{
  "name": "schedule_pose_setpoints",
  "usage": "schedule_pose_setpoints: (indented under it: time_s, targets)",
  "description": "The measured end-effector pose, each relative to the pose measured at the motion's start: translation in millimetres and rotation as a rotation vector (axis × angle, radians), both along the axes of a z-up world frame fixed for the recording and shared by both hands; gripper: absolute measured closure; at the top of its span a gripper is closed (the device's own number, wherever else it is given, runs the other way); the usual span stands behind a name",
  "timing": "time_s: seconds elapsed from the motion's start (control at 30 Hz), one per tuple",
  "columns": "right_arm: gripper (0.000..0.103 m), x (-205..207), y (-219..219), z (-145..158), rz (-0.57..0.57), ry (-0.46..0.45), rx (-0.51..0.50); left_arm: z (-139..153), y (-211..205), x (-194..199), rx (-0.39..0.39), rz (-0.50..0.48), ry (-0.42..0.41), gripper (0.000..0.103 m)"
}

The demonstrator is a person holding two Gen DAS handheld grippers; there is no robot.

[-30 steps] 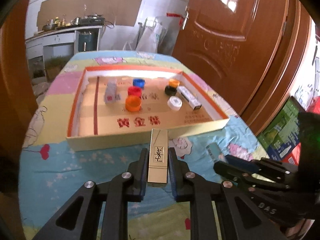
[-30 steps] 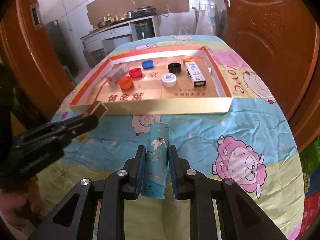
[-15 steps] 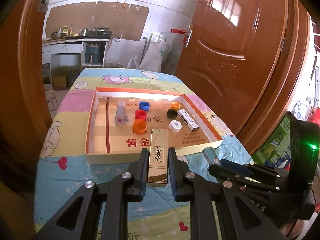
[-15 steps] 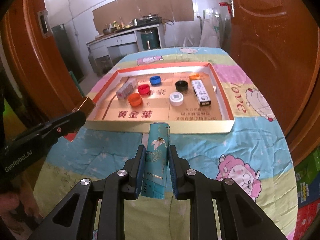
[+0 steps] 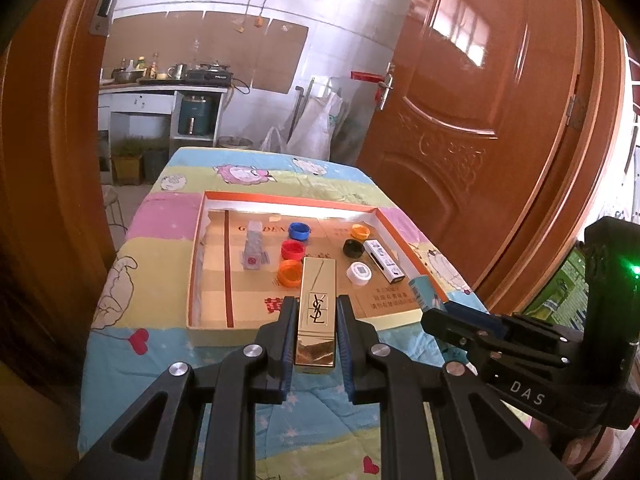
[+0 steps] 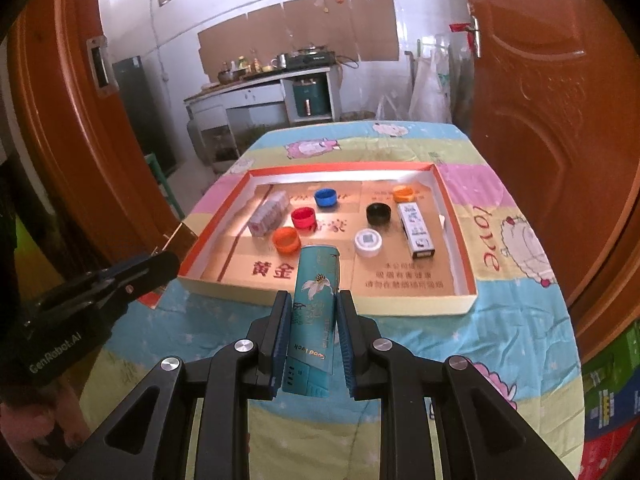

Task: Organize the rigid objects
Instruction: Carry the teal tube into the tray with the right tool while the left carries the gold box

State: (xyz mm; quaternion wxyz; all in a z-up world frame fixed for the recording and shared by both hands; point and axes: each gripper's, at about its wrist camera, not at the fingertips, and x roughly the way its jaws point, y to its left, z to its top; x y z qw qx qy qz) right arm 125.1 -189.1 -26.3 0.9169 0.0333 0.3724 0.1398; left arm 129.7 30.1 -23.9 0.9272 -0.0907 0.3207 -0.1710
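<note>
The left gripper (image 5: 314,330) is clamped on a gold rectangular lipstick box with a black monogram (image 5: 316,312), and the right gripper (image 6: 312,332) is clamped on a teal cardboard carton printed with a white flower (image 6: 314,312). Each box stands lengthwise between its jaws, its long axis running toward 12 o'clock along the fingers, far end projecting past the tips.

The relation the coming move turns on: the shallow orange-rimmed cardboard tray (image 6: 456,216) lies straight ahead at 12 o'clock of both claws and below them, its near wall between the grippers and the free floor inside. Both held boxes already point into it, so the carry likely needs only a forward reach and a descent over that wall.

Inside the tray, 6 plastic caps (blue, red, orange, black, white and a 2nd orange at the far side) sit in loose rows. A pale printed box (image 6: 269,214) lies at 10 o'clock and a white-and-black carton (image 6: 416,230) at 2 o'clock. The bare floor nearest each claw is the front strip, at about 11 o'clock for the left and 1 o'clock for the right. Neither hand looks clearly nearer, though fisheye distortion makes that hard to judge.
</note>
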Motion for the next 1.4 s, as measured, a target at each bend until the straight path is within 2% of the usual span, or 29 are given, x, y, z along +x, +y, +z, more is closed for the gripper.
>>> schedule_pose_setpoints:
  time_s: [0.63,0.97,1.4]
  targets:
    - [0.080,37,0,6,0.007,-0.005,0.019,3,-17,39,-0.004,-0.002,0.013,0.083]
    - [0.080,71,-16,1,-0.010,0.016,0.032,-2,-35,71,0.008,-0.019,0.034,0.083]
    - [0.080,119,-7,-5,0.005,0.035,0.073,-12,-30,115,-0.001,0.020,0.058,0.083]
